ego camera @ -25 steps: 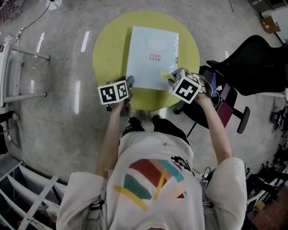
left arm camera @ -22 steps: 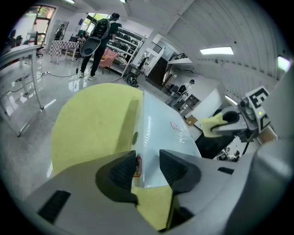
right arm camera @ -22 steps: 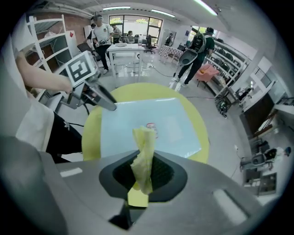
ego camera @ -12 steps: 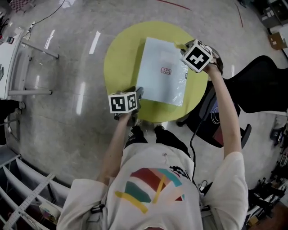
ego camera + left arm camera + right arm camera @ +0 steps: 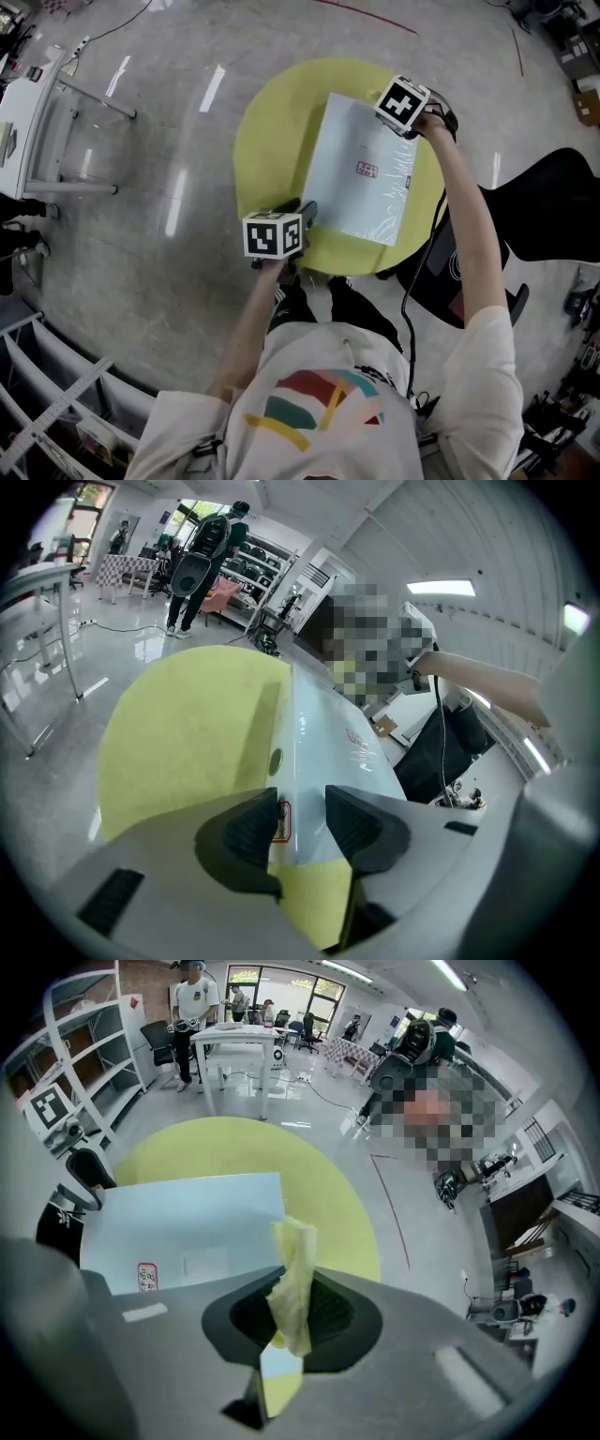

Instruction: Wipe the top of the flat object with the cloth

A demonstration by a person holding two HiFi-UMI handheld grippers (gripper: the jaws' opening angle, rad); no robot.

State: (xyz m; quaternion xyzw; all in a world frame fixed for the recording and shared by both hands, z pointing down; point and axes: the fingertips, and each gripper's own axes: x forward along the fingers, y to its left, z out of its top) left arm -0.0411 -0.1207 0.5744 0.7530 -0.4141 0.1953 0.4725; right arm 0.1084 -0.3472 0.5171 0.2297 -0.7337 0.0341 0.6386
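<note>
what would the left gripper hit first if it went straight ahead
Most likely the near corner of the flat object, which lies on the table just ahead of the left gripper, its jaws open; exact depth is unclear.

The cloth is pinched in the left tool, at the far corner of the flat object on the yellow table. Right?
No: the right tool holds the cloth, as the right gripper view shows, at the far corner of the flat object on the yellow table.
</note>
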